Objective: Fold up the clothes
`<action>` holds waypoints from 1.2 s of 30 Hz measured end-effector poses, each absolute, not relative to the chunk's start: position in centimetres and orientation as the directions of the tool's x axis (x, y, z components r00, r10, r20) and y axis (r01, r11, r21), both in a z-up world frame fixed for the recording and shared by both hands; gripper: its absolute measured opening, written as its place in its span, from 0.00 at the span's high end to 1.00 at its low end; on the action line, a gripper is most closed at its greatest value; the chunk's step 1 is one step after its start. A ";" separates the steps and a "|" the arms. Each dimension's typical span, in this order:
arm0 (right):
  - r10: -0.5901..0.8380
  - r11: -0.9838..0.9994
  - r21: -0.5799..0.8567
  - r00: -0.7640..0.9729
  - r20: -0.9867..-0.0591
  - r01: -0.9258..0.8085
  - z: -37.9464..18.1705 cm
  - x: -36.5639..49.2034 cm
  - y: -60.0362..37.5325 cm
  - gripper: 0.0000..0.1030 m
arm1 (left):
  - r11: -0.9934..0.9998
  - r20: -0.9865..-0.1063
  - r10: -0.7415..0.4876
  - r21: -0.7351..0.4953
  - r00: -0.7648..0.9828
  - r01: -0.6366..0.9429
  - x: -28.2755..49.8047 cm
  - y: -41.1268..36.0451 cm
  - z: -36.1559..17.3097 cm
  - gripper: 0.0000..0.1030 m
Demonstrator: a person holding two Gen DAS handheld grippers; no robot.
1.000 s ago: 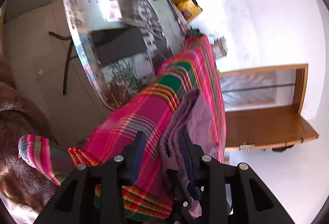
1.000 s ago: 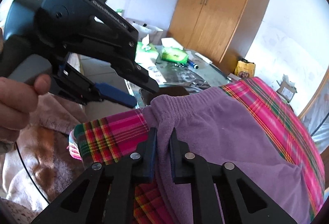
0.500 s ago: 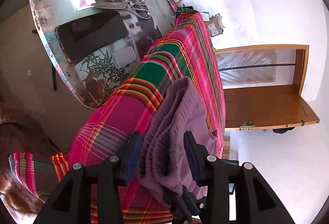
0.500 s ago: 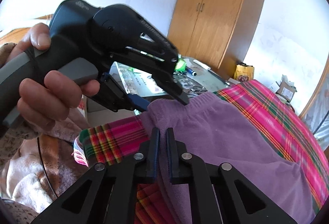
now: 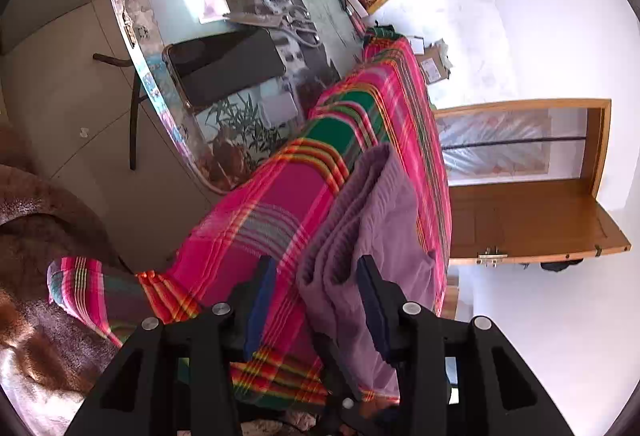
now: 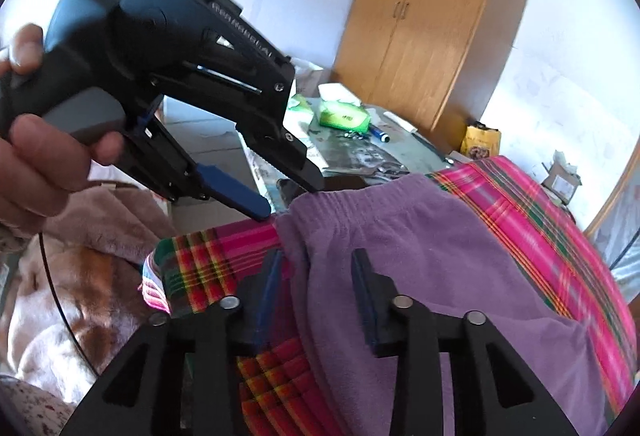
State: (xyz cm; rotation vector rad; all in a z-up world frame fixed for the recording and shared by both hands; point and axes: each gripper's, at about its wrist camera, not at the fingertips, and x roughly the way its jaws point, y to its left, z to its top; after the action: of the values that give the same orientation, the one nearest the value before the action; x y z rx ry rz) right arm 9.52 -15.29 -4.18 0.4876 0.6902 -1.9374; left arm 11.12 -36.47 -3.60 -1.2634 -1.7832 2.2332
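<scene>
A purple garment [image 5: 380, 220] lies bunched on a pink plaid cloth [image 5: 260, 212], its elastic waistband toward me. My left gripper [image 5: 316, 276] is open, and a ridge of the garment runs between its fingers. In the right wrist view the purple garment [image 6: 420, 248] spreads over the plaid cloth [image 6: 540, 220]. My right gripper [image 6: 318, 268] stands open with the waistband's edge between its fingers, not clamped. The left gripper [image 6: 286, 196], held by a hand [image 6: 36, 164], hovers open at the waistband's upper left corner.
A glass-topped table [image 5: 160, 16] beside the plaid cloth carries a black phone [image 5: 224, 66], scissors [image 5: 296, 24] and a green tissue pack [image 6: 344, 116]. A wooden wardrobe [image 6: 432, 24] stands behind. A brown fluffy blanket [image 5: 40, 236] lies at the left.
My right gripper has opened and let go of the purple waistband it was clamping. The left gripper stays open and has shifted slightly along the garment's corner.
</scene>
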 end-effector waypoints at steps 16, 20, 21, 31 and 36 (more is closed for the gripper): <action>-0.591 -0.334 -0.423 -0.537 -0.602 0.842 -5.6 10.5 -18.3 0.58 | -0.326 -0.517 0.566 -0.856 -0.642 0.402 10.1 -35.6 -3.8 0.59; -0.578 -0.335 -0.434 -0.546 -0.606 0.836 -5.6 10.4 -19.2 0.58 | -0.317 -0.499 0.573 -0.867 -0.650 0.385 10.0 -35.7 -3.5 0.59; -0.575 -0.339 -0.431 -0.546 -0.609 0.837 -5.6 10.3 -19.4 0.58 | -0.316 -0.496 0.574 -0.868 -0.652 0.382 10.0 -35.7 -3.4 0.59; -0.547 -0.366 -0.425 -0.561 -0.621 0.828 -5.7 9.7 -19.9 0.58 | -0.307 -0.481 0.579 -0.877 -0.658 0.371 9.7 -35.8 -3.2 0.59; -0.532 -0.380 -0.373 -0.530 -0.660 0.846 -5.4 8.7 -19.8 0.59 | -0.304 -0.478 0.581 -0.878 -0.658 0.369 9.8 -35.6 -3.0 0.59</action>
State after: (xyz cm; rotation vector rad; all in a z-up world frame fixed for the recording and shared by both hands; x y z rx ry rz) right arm 8.70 -19.80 -5.39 0.5558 0.8798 -1.9963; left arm 9.78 -35.63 -3.04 -1.2181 -1.7537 2.0927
